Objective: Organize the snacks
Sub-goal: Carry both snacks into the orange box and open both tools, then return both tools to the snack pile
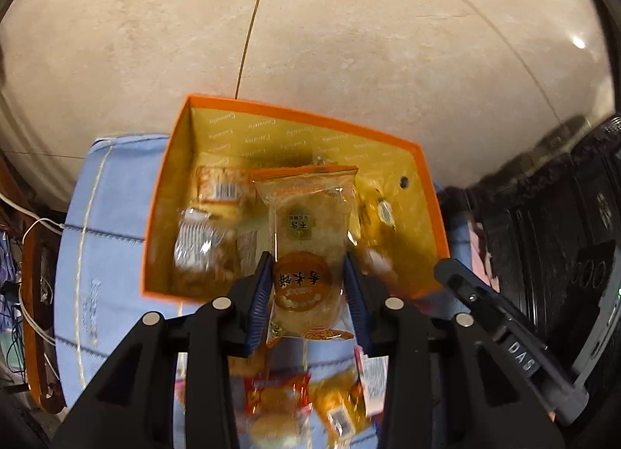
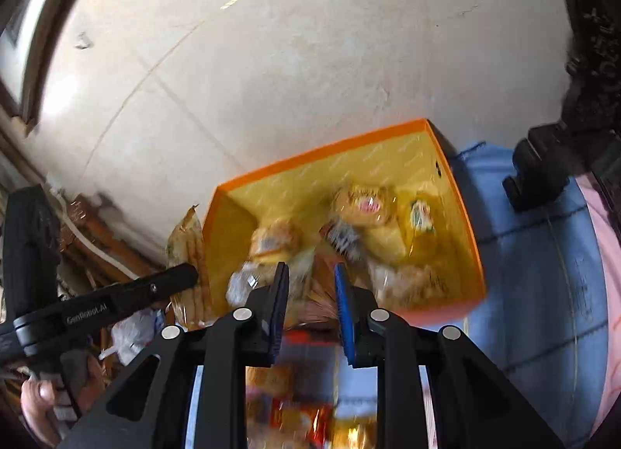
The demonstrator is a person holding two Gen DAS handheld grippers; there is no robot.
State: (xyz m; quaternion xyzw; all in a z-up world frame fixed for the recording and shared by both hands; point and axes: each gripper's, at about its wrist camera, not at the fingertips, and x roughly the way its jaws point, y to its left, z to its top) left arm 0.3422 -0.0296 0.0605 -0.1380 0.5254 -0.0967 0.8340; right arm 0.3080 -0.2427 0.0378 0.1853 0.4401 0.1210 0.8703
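Note:
An orange box (image 1: 431, 185) with a yellow lining stands on a blue cloth (image 1: 112, 216) and holds several wrapped snacks (image 1: 209, 216). My left gripper (image 1: 308, 268) is shut on a clear-wrapped rice cake packet (image 1: 306, 239), which hangs over the box's near wall. In the right wrist view the same box (image 2: 462, 208) shows with snacks (image 2: 368, 216) inside. My right gripper (image 2: 310, 278) is open and empty above the box's near edge. The left gripper (image 2: 182, 278) shows at the left of that view with the packet (image 2: 190, 247) edge-on.
More loose snack packets (image 1: 279, 398) lie on the cloth below my left gripper, and some (image 2: 295, 383) lie under my right one. Beige floor tiles (image 1: 310, 21) lie beyond the box. Cables and wooden furniture (image 1: 31, 254) are at the left. A dark object (image 2: 539, 173) sits at the right.

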